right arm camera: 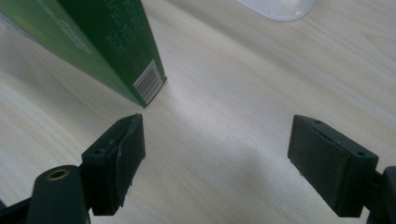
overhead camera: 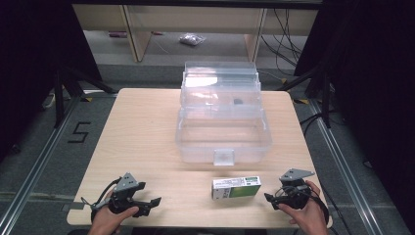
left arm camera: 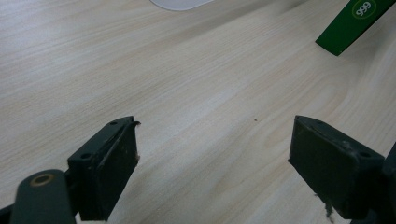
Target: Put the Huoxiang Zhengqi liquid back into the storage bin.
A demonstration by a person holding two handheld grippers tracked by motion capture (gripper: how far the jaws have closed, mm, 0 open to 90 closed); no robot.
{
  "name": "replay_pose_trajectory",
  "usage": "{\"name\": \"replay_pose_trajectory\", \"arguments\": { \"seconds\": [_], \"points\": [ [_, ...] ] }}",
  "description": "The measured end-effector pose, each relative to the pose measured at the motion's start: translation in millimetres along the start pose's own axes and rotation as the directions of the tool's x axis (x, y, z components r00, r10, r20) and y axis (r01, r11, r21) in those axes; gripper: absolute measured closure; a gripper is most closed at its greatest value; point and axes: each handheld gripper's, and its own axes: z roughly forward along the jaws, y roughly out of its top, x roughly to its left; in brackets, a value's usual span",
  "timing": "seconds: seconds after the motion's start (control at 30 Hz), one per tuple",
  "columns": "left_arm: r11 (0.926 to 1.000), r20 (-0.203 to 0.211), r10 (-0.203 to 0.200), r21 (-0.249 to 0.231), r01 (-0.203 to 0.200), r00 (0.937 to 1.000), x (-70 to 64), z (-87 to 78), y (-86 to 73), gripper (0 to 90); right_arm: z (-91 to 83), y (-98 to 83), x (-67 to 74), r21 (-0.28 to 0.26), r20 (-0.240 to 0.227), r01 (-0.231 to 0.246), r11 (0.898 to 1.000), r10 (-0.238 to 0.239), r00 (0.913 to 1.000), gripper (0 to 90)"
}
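Note:
A green and white carton [overhead camera: 236,187] lies flat near the table's front edge, right of centre. My right gripper [overhead camera: 272,200] rests just right of it, jaws wide open and nothing between them; in the right gripper view the carton [right arm camera: 100,44] sits close ahead to the upper left of the jaws. My left gripper [overhead camera: 149,205] sits at the front left of the table, open and empty. In the left gripper view a corner of the carton [left arm camera: 352,23] shows far off at the upper right. A clear plastic box [overhead camera: 222,134] with its lid raised stands behind the carton.
The light wood table [overhead camera: 142,132] has bare surface to the left of the clear box. Its lid [overhead camera: 220,85] leans back at the far edge. A rounded corner of the clear box [right arm camera: 280,7] shows at the top of the right gripper view. Dark stands and cables flank the table.

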Motion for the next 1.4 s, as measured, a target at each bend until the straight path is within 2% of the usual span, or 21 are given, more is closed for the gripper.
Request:
{"name": "replay_pose_trajectory", "arguments": {
  "seconds": [0.03,0.1,0.13,0.17,0.2,0.37,0.43,0.63,0.73,0.77,0.9,0.93,1.03,1.07,1.17,1.2,1.23,1.27,1.3,1.37,1.4],
  "points": [
    [0.9998,-0.009,0.013,0.018,-0.013,0.9999,1.6,-0.6,0.4,14.9,-0.7,0.8,-1.4,0.004,-0.001,0.024,1.000,-0.024,0.9997,20.1],
    [0.9998,-0.008,0.013,0.018,-0.013,0.9999,1.7,-0.4,0.3,14.9,-1.6,1.7,-1.0,0.005,0.001,0.031,1.000,-0.031,0.9995,20.1],
    [0.9998,-0.009,0.013,0.016,-0.013,0.9999,1.5,-0.6,0.3,14.9,-3.6,4.3,0.2,0.019,0.001,0.053,0.998,-0.053,0.9986,20.0],
    [0.9998,-0.008,0.013,0.016,-0.013,0.9999,1.4,-1.0,0.4,14.9,-2.3,4.3,0.7,0.001,0.008,0.074,0.997,-0.074,0.9972,20.0],
    [0.9998,-0.010,0.012,0.014,-0.012,0.9999,1.3,-0.9,0.4,14.9,-5.0,6.1,0.9,0.021,0.004,0.089,0.996,-0.089,0.9961,20.0],
    [0.9998,-0.012,0.014,0.016,-0.014,0.9998,1.5,-0.6,0.4,14.9,-9.5,11.2,5.3,0.018,-0.009,0.102,0.995,-0.102,0.9947,20.0],
    [0.9998,-0.011,0.014,0.016,-0.014,0.9998,1.5,-0.7,0.5,14.9,-12.1,15.8,7.0,0.019,-0.007,0.149,0.989,-0.149,0.9888,20.0],
    [0.9998,-0.011,0.014,0.017,-0.013,0.9999,1.8,-0.8,0.6,14.9,-15.2,24.1,11.2,0.005,-0.004,0.186,0.983,-0.186,0.9826,20.0],
    [0.9998,-0.010,0.014,0.017,-0.014,0.9998,1.8,-0.6,0.5,14.9,-18.5,27.8,12.2,0.021,-0.017,0.199,0.980,-0.198,0.9800,20.0],
    [0.9997,-0.010,0.014,0.018,-0.014,0.9998,1.8,-0.6,0.5,14.9,-18.0,29.2,11.5,0.001,-0.013,0.227,0.974,-0.227,0.9738,20.1],
    [0.9998,-0.010,0.014,0.018,-0.013,0.9999,1.8,-0.6,0.5,14.9,-20.7,34.8,13.8,0.014,-0.019,0.243,0.970,-0.242,0.9700,20.1],
    [0.9998,-0.010,0.013,0.017,-0.013,0.9999,1.8,-0.6,0.5,14.9,-21.4,37.3,15.5,0.024,-0.038,0.236,0.971,-0.235,0.9712,20.1],
    [0.9998,-0.011,0.008,0.018,-0.008,0.9999,2.0,-0.7,0.6,14.9,-22.3,39.6,16.2,0.034,-0.039,0.240,0.970,-0.239,0.9702,20.1],
    [1.0000,-0.002,-0.004,0.000,0.004,1.0000,0.7,0.1,0.2,14.9,-21.5,41.8,17.6,0.024,-0.030,0.243,0.970,-0.243,0.9697,20.1],
    [1.0000,-0.003,0.007,0.006,-0.007,1.0000,1.3,0.1,0.3,14.9,-23.3,46.9,18.5,0.038,-0.038,0.258,0.966,-0.256,0.9659,20.1],
    [1.0000,-0.003,0.005,0.006,-0.005,1.0000,1.2,0.0,0.3,14.9,-23.5,48.6,19.1,0.037,-0.043,0.273,0.961,-0.271,0.9616,20.1],
    [1.0000,-0.001,0.004,0.005,-0.004,1.0000,1.2,0.2,0.3,14.9,-24.4,49.3,21.0,0.043,-0.051,0.264,0.964,-0.262,0.9638,20.1],
    [1.0000,-0.001,0.004,0.005,-0.004,1.0000,1.2,0.2,0.3,14.9,-25.2,52.5,20.4,0.038,-0.055,0.287,0.957,-0.285,0.9570,20.1],
    [0.9999,0.001,-0.014,-0.002,0.014,0.9999,0.7,1.3,0.0,14.9,-26.0,53.8,21.7,0.040,-0.053,0.282,0.958,-0.280,0.9585,20.0],
    [0.9999,0.001,-0.015,-0.002,0.015,0.9999,0.8,2.0,-0.2,14.9,-28.4,58.1,24.3,0.047,-0.065,0.288,0.956,-0.285,0.9562,20.0],
    [0.9999,0.002,-0.015,-0.003,0.015,0.9999,0.8,1.9,-0.2,14.9,-27.7,59.9,25.2,0.038,-0.060,0.302,0.952,-0.300,0.9521,20.0]
  ]
}}
